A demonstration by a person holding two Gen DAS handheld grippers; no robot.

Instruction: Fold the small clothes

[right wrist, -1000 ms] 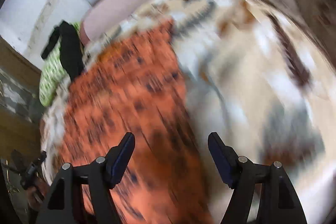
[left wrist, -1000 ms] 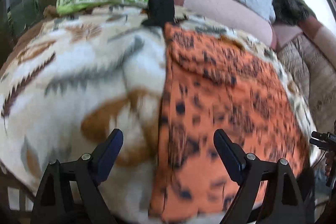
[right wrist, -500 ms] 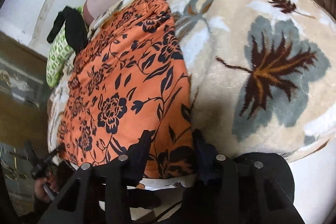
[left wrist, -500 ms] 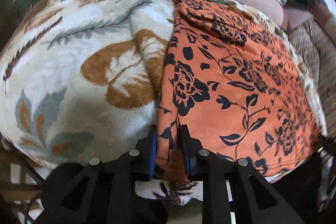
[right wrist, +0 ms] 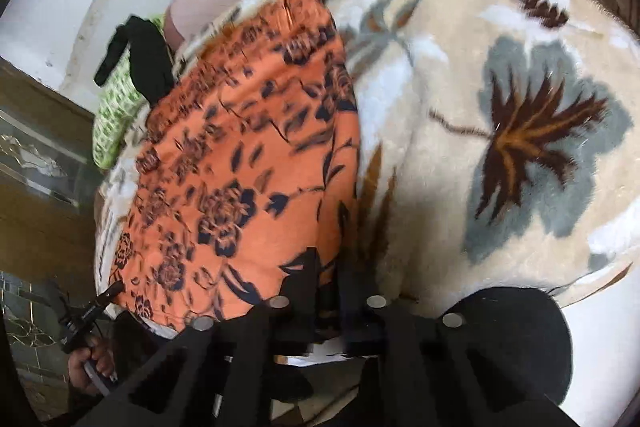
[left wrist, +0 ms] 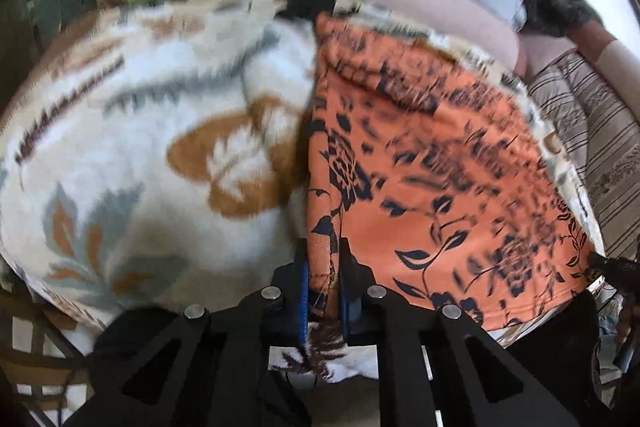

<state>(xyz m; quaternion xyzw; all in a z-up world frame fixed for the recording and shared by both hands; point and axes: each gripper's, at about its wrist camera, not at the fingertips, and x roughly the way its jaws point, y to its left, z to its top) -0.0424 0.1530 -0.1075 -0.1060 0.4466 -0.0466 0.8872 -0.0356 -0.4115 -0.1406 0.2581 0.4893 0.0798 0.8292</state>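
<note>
Two grippers, left gripper (left wrist: 323, 281), right gripper (right wrist: 326, 281), fingers clamping orange garment's (left wrist: 420, 179) near hem corners

A cream leaf-patterned blanket (right wrist: 500, 75) carries the orange floral garment (right wrist: 248, 155) — spread flat on it.

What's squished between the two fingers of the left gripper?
The near corner of the orange flowered cloth is pinched in the left gripper; its jaws have just closed on the hem. The left wrist view shows it.
</note>
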